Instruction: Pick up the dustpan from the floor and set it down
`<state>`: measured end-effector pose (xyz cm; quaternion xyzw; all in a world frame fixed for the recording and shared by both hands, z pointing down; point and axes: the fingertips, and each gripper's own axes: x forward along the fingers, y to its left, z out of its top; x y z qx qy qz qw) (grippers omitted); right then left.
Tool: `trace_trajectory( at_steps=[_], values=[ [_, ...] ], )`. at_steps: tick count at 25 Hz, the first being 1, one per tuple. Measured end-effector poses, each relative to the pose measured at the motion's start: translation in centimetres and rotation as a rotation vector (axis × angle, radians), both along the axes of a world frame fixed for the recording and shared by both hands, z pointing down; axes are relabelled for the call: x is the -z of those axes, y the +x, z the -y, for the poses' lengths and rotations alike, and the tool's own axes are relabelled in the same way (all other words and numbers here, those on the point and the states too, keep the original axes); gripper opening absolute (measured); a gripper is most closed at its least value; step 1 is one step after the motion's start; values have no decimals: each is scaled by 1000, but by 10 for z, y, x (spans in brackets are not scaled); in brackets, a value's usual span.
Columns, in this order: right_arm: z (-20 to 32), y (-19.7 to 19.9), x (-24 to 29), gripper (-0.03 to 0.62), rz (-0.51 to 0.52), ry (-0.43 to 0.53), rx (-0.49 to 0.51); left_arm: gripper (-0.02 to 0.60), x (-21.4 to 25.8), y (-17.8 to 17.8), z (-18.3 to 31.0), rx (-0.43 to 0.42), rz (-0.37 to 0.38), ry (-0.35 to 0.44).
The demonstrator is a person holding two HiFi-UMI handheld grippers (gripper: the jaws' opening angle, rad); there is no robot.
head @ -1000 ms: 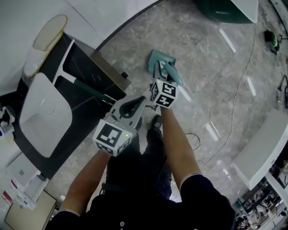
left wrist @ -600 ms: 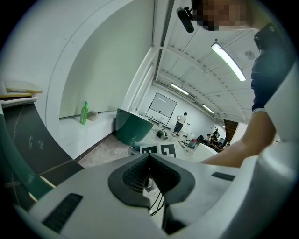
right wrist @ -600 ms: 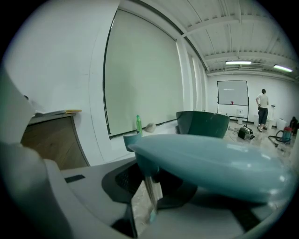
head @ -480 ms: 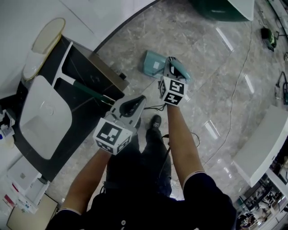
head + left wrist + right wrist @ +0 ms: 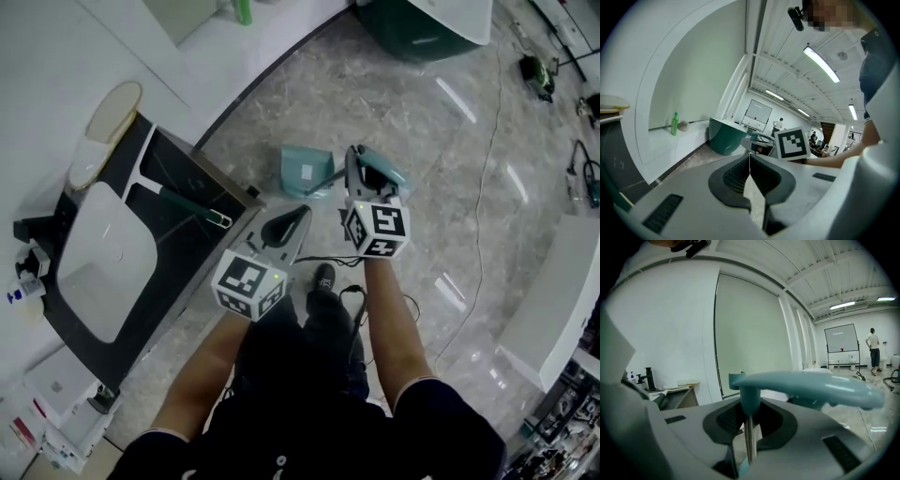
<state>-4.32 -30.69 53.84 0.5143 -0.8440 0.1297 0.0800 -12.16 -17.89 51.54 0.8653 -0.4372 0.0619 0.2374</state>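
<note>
The teal dustpan [image 5: 302, 171] hangs off the grey marble floor, its pan to the left of my right gripper [image 5: 361, 180]. In the right gripper view the dustpan's long teal handle [image 5: 806, 385] crosses in front, and its stem [image 5: 750, 401] is pinched between the pads. My right gripper [image 5: 749, 427] has just been closing and is now shut on that stem. My left gripper [image 5: 296, 219] sits just left of it at about the same height, shut with nothing between its pads. In the left gripper view my left gripper [image 5: 750, 180] points at the right gripper's marker cube [image 5: 792, 143].
A black counter [image 5: 192, 164] with a white basin [image 5: 103, 253], a wooden board [image 5: 105, 131] and a green-handled tool [image 5: 192, 204] stands at the left. A dark green tub [image 5: 422, 28] is ahead. Cables [image 5: 487, 187] cross the floor; a white bench [image 5: 562, 300] is on the right.
My right gripper closed on the dustpan and rose, lifting it off the floor. My left gripper also came up and forward a little.
</note>
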Motion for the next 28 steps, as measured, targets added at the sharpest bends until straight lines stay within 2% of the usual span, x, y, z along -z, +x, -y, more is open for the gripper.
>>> trace_trajectory(
  at_steps=[7,16,23,28],
  values=[
    [-42,43,85,69,7,82,18,14,52,40,-7,-30,8,70],
    [-83,104,160,69,15,162,30,14,108,100,-23,-110,31,154],
    [-102,134,201,67,64,245,55,14,149,127,-32,-122,28,244],
    [-110,144,212,66,79,258,65,14,168,135,-36,-124,27,283]
  ],
)
